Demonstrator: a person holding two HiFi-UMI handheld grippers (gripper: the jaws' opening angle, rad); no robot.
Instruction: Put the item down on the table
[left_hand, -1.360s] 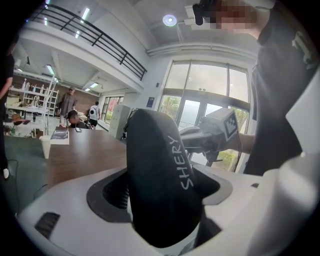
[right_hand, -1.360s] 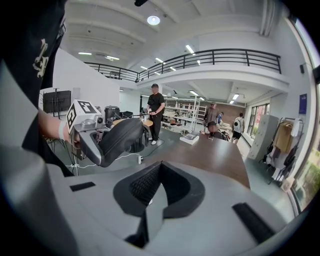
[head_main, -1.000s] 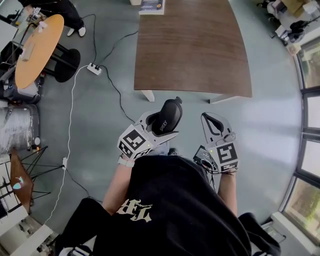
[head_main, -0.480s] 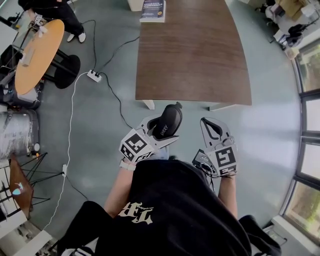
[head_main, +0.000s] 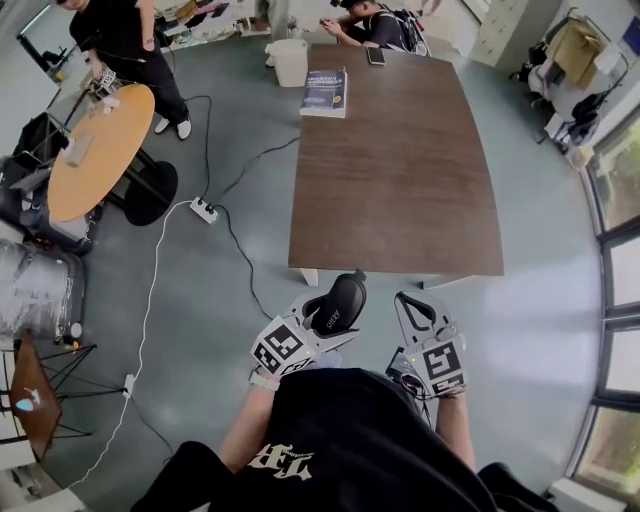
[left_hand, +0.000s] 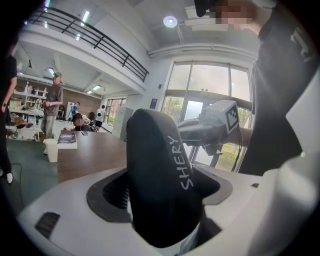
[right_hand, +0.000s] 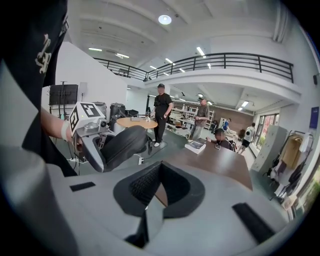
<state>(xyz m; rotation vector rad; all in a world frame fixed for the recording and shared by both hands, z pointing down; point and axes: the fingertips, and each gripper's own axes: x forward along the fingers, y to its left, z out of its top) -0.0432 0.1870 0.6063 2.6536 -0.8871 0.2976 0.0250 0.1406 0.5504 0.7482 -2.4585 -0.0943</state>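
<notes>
A black oval case printed "SHERY" is clamped between the jaws of my left gripper. In the left gripper view the case stands upright and fills the gap of the left gripper. It hangs over the floor, just short of the near edge of the brown wooden table. To its right my right gripper is shut with nothing in it; in its own view the right gripper has its black pads meeting. That view also shows the case off to the left.
A book and a phone lie at the table's far end, where a person sits. On the floor: a white bin, a power strip with cables. A round orange table stands at left with a person beside it.
The head view has shifted so the whole table and its far end show. Both grippers sit lower in the picture, still just short of the near edge. The case stays gripped.
</notes>
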